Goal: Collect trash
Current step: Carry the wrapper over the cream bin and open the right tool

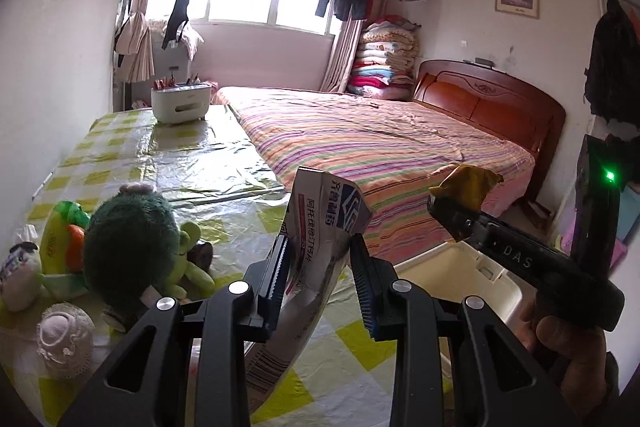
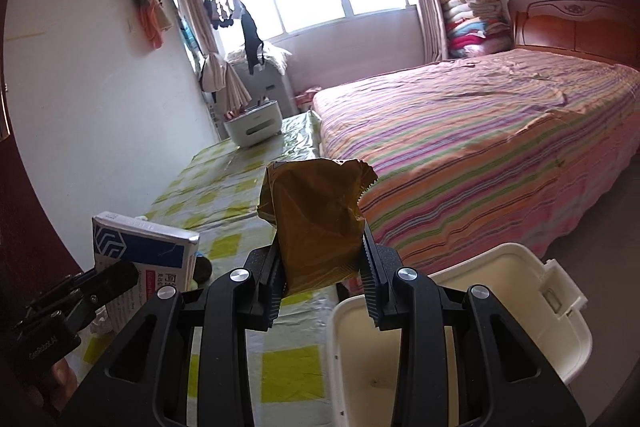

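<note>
My left gripper (image 1: 320,267) is shut on a crushed white-and-blue medicine box (image 1: 324,223), held above the table's right edge. The box also shows in the right wrist view (image 2: 148,259), at the left. My right gripper (image 2: 322,267) is shut on a brown crumpled snack wrapper (image 2: 316,219), held up above the near rim of the cream-white bin (image 2: 460,331). In the left wrist view the right gripper (image 1: 448,211) and wrapper (image 1: 468,187) hang over the bin (image 1: 448,267). The bin's inside looks empty.
The table has a yellow-checked plastic cloth (image 1: 180,163). Soft toys, among them a green plush (image 1: 128,243), crowd its near left. A white organizer box (image 1: 180,103) stands at its far end. A striped bed (image 1: 380,147) lies right of the table.
</note>
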A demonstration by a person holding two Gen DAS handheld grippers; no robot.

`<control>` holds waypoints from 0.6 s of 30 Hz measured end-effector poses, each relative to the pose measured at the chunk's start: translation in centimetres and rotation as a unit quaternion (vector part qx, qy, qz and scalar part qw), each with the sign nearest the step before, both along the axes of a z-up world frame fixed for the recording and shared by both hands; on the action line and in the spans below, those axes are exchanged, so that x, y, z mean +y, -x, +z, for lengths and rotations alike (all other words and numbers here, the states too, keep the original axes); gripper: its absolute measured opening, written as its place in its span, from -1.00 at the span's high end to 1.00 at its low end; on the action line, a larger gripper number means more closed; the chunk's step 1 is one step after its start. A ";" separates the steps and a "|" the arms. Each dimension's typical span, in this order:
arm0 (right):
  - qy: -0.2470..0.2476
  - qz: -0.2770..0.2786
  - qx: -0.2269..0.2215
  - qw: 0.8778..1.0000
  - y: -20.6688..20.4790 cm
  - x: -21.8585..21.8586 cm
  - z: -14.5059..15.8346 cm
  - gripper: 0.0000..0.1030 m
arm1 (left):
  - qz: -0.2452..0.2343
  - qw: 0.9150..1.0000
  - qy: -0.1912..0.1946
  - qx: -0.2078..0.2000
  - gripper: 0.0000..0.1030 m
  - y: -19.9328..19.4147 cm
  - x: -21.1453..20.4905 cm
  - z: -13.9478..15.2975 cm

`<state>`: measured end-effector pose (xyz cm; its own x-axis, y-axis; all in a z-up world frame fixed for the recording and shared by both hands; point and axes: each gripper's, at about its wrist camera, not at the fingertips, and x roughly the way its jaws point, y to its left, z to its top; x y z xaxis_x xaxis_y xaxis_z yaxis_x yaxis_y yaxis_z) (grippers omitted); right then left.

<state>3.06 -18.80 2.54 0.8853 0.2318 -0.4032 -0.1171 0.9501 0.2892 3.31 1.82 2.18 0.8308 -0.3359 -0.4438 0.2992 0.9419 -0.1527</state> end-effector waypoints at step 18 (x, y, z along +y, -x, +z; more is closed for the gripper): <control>0.039 -0.065 0.018 0.997 1.8 -4.0 -1.7 0.35 | -0.079 0.997 -0.011 -0.005 0.41 2.0 -6.3 -0.3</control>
